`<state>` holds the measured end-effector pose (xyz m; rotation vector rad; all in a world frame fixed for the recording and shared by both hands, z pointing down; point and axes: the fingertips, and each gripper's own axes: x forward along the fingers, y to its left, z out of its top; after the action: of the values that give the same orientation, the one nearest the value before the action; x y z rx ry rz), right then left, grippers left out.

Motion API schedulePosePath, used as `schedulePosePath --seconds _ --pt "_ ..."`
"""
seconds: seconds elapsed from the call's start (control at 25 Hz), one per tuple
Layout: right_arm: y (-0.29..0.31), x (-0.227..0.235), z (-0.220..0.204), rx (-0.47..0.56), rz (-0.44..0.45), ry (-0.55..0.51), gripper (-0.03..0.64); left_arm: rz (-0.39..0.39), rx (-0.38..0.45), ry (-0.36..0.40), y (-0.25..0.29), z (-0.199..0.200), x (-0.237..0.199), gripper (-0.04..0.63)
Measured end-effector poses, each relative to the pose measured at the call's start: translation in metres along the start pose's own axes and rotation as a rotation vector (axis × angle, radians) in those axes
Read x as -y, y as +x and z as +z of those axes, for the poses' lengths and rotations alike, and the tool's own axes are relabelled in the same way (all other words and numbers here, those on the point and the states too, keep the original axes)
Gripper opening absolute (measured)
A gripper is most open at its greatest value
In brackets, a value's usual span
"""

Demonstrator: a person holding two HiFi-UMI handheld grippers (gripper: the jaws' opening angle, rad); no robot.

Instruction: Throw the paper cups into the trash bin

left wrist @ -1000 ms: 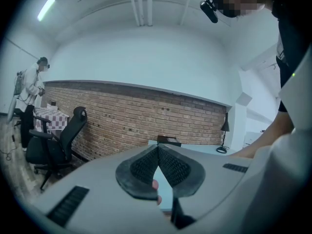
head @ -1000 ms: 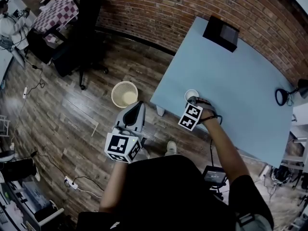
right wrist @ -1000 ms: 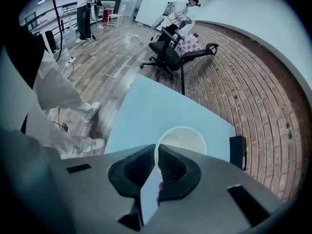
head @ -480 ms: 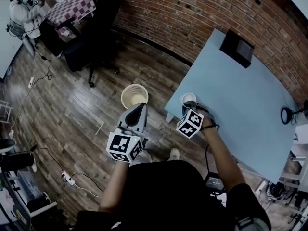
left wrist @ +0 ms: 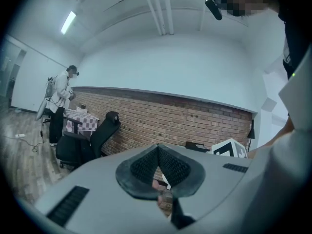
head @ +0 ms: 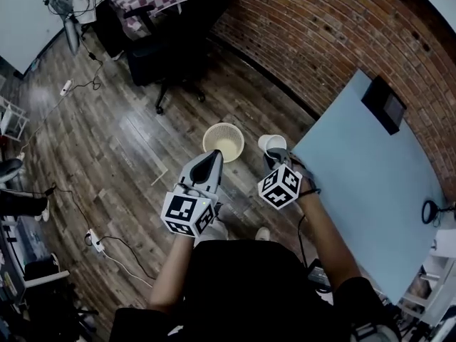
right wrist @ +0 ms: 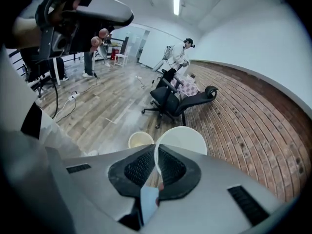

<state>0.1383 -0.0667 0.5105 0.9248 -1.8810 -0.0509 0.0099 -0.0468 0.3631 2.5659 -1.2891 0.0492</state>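
Paper cup (head: 271,142) sits roughly upright, mouth up, its wall pinched by the right gripper (head: 275,154); left gripper (head: 212,157) closed, empty.

white paper cup (head: 271,143), cream trash bin (head: 224,141), pale blue table (head: 370,184), red brick wall (head: 320,34), brown plank floor (head: 107,141).

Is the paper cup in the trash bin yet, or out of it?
Out. The right gripper pinches the paper cup by its wall, and the head view shows the cup beside the trash bin, not inside.
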Motion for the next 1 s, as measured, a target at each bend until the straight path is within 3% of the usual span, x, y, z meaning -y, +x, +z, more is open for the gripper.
schedulePosePath --seconds 0.44,1.0 --pt "0.016 -0.046 0.136 0.261 0.099 0.014 0.021 0.158 0.026 -0.054 -0.054 0.004 -0.103 0.003" --pt "0.006 -0.060 0.249 0.441 0.071 0.207 0.021 0.187 0.011 -0.058 -0.095 0.012 -0.187 0.003"
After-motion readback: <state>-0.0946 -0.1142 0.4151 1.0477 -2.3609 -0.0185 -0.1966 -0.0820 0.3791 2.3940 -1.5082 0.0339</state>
